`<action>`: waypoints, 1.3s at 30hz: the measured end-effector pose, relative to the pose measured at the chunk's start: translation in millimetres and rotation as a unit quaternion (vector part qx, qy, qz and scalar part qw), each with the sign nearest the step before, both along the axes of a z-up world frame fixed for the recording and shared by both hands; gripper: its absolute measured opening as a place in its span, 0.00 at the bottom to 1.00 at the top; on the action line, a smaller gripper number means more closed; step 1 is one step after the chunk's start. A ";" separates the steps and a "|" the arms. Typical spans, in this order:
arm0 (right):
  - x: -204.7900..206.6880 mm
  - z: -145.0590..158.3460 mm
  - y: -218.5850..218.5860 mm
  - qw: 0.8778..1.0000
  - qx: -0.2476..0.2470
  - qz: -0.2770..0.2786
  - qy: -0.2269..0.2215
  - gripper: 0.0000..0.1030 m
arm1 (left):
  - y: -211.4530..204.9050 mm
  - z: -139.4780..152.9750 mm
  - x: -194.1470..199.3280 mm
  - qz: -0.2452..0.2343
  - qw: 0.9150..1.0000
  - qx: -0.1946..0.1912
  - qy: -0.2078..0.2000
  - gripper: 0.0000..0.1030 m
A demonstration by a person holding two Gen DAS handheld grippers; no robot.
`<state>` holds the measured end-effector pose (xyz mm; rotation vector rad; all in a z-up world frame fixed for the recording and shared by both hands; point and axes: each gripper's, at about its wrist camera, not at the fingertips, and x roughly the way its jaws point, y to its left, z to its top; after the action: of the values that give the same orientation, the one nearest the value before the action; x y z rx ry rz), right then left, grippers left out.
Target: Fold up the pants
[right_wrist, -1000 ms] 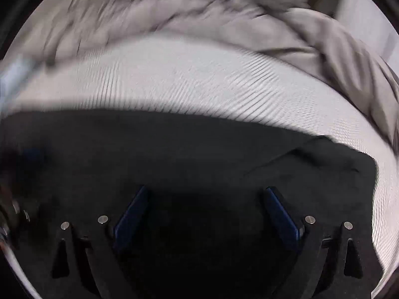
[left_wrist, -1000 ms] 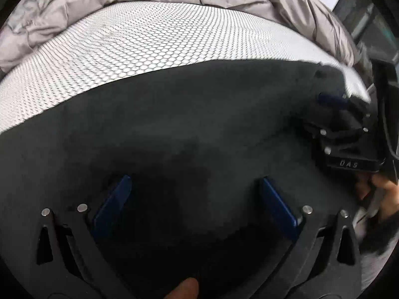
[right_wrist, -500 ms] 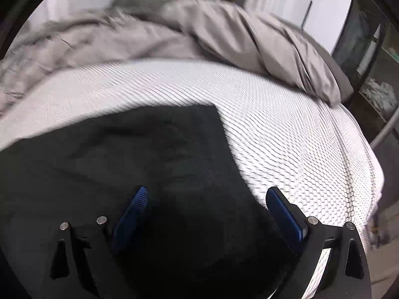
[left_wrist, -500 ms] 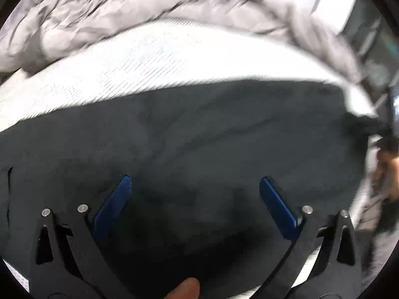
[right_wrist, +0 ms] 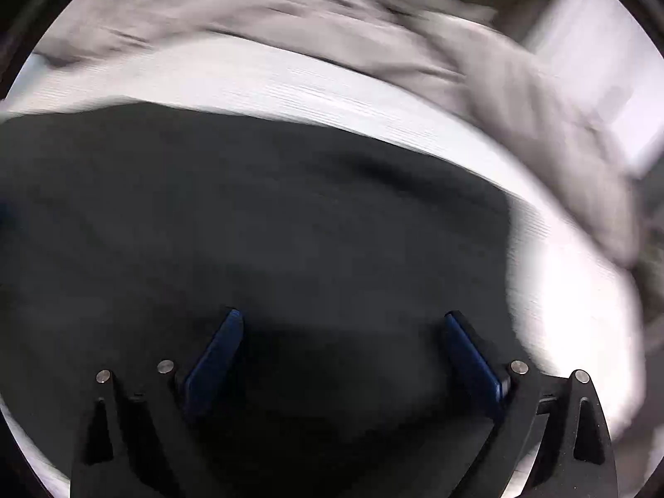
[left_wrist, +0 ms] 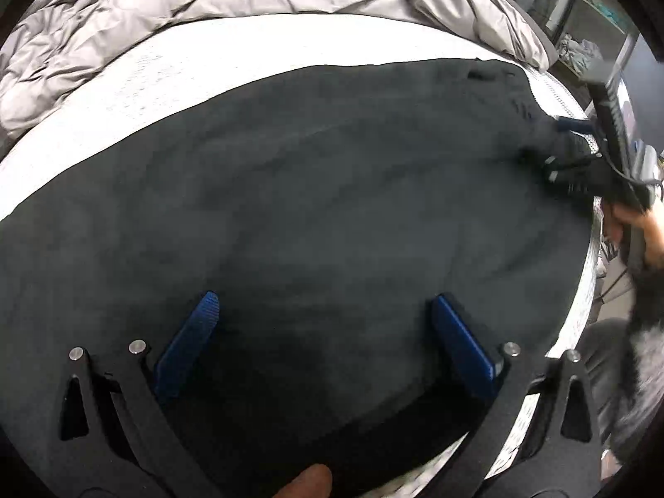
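Note:
Dark black pants (left_wrist: pixel 315 191) lie spread flat across a white mesh mattress (left_wrist: pixel 174 70). My left gripper (left_wrist: pixel 325 311) hovers open over the near part of the cloth, its blue pads (left_wrist: pixel 195 340) wide apart with nothing between them. A fingertip (left_wrist: pixel 307 483) shows at the bottom edge. The right gripper (left_wrist: pixel 560 147) sits at the far right end of the pants, held by a hand (left_wrist: pixel 631 224). In the blurred right wrist view the right gripper (right_wrist: pixel 342 332) is open above the pants (right_wrist: pixel 257 216), near their right edge.
A rumpled grey duvet (left_wrist: pixel 216 4) is piled along the back of the mattress, also visible as a duvet (right_wrist: pixel 315 20) in the right view. The mattress edge (left_wrist: pixel 581 290) drops off at the right, with a shelf unit (left_wrist: pixel 581 37) beyond it.
The left view has steadied and shows more of the pants. The right gripper has swung back to the left over the cloth, and its view is blurred by motion. Both stay open.

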<state>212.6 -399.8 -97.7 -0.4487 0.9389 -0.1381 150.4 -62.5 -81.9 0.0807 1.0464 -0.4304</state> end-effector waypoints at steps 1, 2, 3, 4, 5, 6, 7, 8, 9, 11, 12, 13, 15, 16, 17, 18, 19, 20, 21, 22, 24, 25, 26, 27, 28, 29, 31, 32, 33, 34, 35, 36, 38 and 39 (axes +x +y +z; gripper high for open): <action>-4.0 0.6 -28.9 0.997 -0.044 -0.058 -0.013 0.96 | 5.0 -0.3 -1.8 0.002 1.000 0.001 -0.003 0.99; -9.0 2.1 -44.0 0.996 -0.031 -0.080 -0.017 0.96 | 11.0 -0.5 -3.7 0.007 1.000 0.002 -0.006 0.99; -13.2 6.2 -55.0 0.996 0.006 -0.086 -0.022 0.96 | 15.9 -0.2 -3.0 0.009 1.000 0.003 -0.007 0.99; -16.8 9.1 -60.9 0.995 0.034 -0.088 -0.027 0.96 | 18.9 0.1 -2.4 0.014 1.000 0.005 -0.009 0.99; -21.2 11.5 -58.3 0.995 0.035 -0.082 -0.034 0.96 | 21.2 4.0 -2.5 0.023 1.000 0.006 -0.010 0.99; -25.7 15.5 -50.3 0.996 0.028 -0.072 -0.041 0.95 | 19.0 8.5 -3.5 0.029 0.999 0.004 -0.014 0.99; -30.6 20.9 -42.0 0.997 0.027 -0.056 -0.049 0.95 | 21.0 17.1 -6.4 0.030 0.999 -0.006 -0.022 0.99; -38.5 29.2 -30.0 0.997 0.040 -0.032 -0.059 0.95 | 18.8 26.4 -11.7 0.025 0.999 -0.025 -0.035 0.99; -42.1 38.2 -17.8 0.995 0.069 -0.002 -0.068 0.95 | 15.1 35.7 -16.9 0.014 0.998 -0.050 -0.047 0.99; -52.1 45.6 9.9 0.987 0.134 0.063 -0.065 0.95 | 0.5 41.5 -22.4 -0.017 0.996 -0.081 -0.045 0.99; -52.7 42.9 22.9 0.983 0.155 0.090 -0.051 0.95 | -8.5 38.3 -23.3 -0.035 0.995 -0.084 -0.036 0.99; -49.3 36.6 33.4 0.979 0.168 0.114 -0.032 0.95 | -17.1 32.3 -23.4 -0.052 0.995 -0.079 -0.024 0.99; -42.6 10.9 59.0 0.978 0.143 0.150 0.016 0.95 | -30.7 13.9 -23.7 -0.074 0.997 -0.037 -0.006 0.99; -40.2 -2.1 63.9 0.981 0.115 0.155 0.031 0.95 | -30.4 6.0 -23.6 -0.070 0.997 -0.013 -0.007 0.99; -39.9 -10.7 64.5 0.981 0.103 0.161 0.036 0.95 | -25.1 3.0 -24.5 -0.070 0.997 -0.005 -0.014 0.99; -38.9 -12.1 54.2 0.979 0.119 0.160 0.037 0.95 | -18.0 3.3 -24.6 -0.072 0.997 -0.006 -0.017 0.99; -38.1 -9.7 40.8 0.980 0.129 0.148 0.039 0.95 | -10.2 3.8 -25.7 -0.069 0.997 -0.005 -0.017 0.99; -34.9 -6.6 13.7 0.986 0.119 0.112 0.028 0.95 | 2.1 2.8 -26.1 -0.061 0.998 0.001 -0.015 0.99; -32.7 -5.2 -1.5 0.990 0.109 0.088 0.016 0.94 | 16.8 2.0 -27.8 -0.049 0.999 0.010 -0.016 0.99; -32.0 -3.9 -19.3 0.990 0.119 0.068 0.010 0.94 | 30.2 1.7 -31.1 -0.038 0.999 0.019 -0.018 0.99; -30.8 -1.9 -33.3 0.995 0.095 0.037 -0.008 0.94 | 72.9 2.1 -36.2 -0.001 0.999 0.028 -0.022 0.99; -31.1 0.0 -34.9 0.995 0.096 0.034 -0.010 0.94 | 93.6 3.2 -38.8 0.020 0.999 0.028 -0.023 0.99; -33.1 4.0 -32.5 0.994 0.101 0.036 -0.016 0.94 | 110.6 3.7 -40.7 0.039 0.998 0.032 -0.023 0.99; -40.1 9.1 -21.7 0.994 0.097 0.040 -0.022 0.94 | 127.8 5.2 -41.4 0.063 0.997 0.037 -0.022 0.99; -41.3 14.1 -17.7 0.994 0.097 0.049 -0.027 0.94 | 146.4 7.6 -43.8 0.084 0.996 0.037 -0.024 0.99; -47.0 20.1 -4.7 0.992 0.100 0.068 -0.034 0.94 | 159.4 7.9 -44.0 0.094 0.994 0.039 -0.025 0.99; -47.8 29.6 16.2 0.988 0.106 0.104 -0.045 0.94 | 191.5 10.4 -48.0 0.132 0.990 0.045 -0.031 0.99; -43.4 32.5 29.8 0.985 0.115 0.117 -0.046 0.94 | 205.5 9.2 -47.7 0.149 0.987 0.047 -0.030 0.99; -38.2 33.1 49.4 0.982 0.133 0.127 -0.039 0.94 | 221.9 8.9 -51.6 0.162 0.985 0.051 -0.029 0.99; -38.1 32.1 67.8 0.979 0.147 0.138 -0.027 0.94 | 233.5 7.5 -49.8 0.180 0.982 0.059 -0.027 0.99; -34.8 30.0 90.2 0.974 0.161 0.161 -0.011 0.94 | 243.3 6.7 -46.1 0.184 0.982 0.047 -0.019 0.99; -33.0 29.1 104.6 0.971 0.161 0.177 -0.005 0.94 | 248.0 9.8 -45.0 0.196 0.980 0.034 -0.015 0.99; -23.4 28.1 133.7 0.966 0.155 0.206 0.005 0.94 | 241.5 17.5 -42.1 0.204 0.978 0.036 -0.014 0.99; -18.1 27.6 144.3 0.964 0.160 0.213 0.011 0.94 | 230.3 23.3 -41.5 0.200 0.979 0.036 -0.023 0.99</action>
<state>194.5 -255.5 -70.1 -0.3423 0.8481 0.4055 109.0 167.8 -58.6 -0.0558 1.0034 -0.0246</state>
